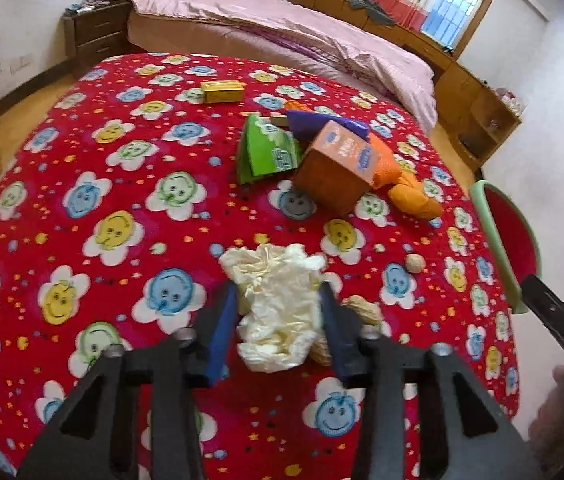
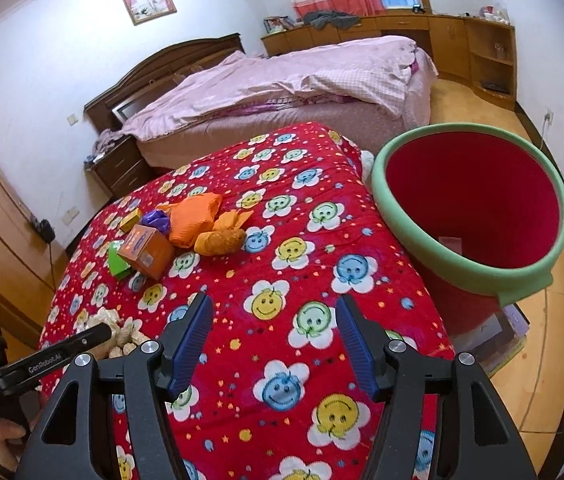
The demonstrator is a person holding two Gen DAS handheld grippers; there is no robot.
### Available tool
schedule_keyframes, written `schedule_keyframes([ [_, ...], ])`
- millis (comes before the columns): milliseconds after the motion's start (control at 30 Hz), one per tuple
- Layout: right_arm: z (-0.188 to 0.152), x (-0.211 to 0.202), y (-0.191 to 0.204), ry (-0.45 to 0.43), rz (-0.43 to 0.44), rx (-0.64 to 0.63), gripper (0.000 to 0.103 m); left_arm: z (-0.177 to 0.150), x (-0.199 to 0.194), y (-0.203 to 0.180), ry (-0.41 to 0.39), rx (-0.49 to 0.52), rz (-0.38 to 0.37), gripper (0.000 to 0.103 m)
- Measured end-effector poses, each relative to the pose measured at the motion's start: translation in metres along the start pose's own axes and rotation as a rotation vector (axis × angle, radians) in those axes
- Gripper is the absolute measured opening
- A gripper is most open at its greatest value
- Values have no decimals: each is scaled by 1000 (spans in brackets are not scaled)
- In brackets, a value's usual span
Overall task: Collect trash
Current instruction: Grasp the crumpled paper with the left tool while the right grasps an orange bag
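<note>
While left gripper pinches crumpled tissue, peanut shells crowd beside; right gripper spread, near bin.

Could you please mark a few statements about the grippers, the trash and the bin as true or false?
1. The left gripper has crumpled white paper between its pads. True.
2. The right gripper holds the orange box. False: it is open and empty.
3. The red bin has a green rim. True.
4. The yellow box lies inside the bin. False: it lies on the red blanket.
</note>
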State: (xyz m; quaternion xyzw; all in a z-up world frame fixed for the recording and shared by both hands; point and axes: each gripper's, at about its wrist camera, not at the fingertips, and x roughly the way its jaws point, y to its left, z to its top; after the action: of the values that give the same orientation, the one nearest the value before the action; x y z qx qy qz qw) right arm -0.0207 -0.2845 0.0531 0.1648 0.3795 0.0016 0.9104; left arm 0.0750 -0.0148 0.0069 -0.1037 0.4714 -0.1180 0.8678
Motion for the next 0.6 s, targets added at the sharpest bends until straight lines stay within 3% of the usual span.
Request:
schedule_keyframes([
  [33, 2, 2, 1, 3, 2, -2, 65, 1, -1, -1, -8, 5, -4, 27],
  [100, 6, 8, 3, 12, 5, -5, 65, 4, -5, -4, -17, 11, -19, 25],
  [267, 18, 24, 11, 25, 9, -20, 65, 21, -11, -5, -49, 11, -28, 24],
  [600, 39, 80, 35, 89, 25, -75, 65, 63, -1, -2, -103, 44, 101, 24],
])
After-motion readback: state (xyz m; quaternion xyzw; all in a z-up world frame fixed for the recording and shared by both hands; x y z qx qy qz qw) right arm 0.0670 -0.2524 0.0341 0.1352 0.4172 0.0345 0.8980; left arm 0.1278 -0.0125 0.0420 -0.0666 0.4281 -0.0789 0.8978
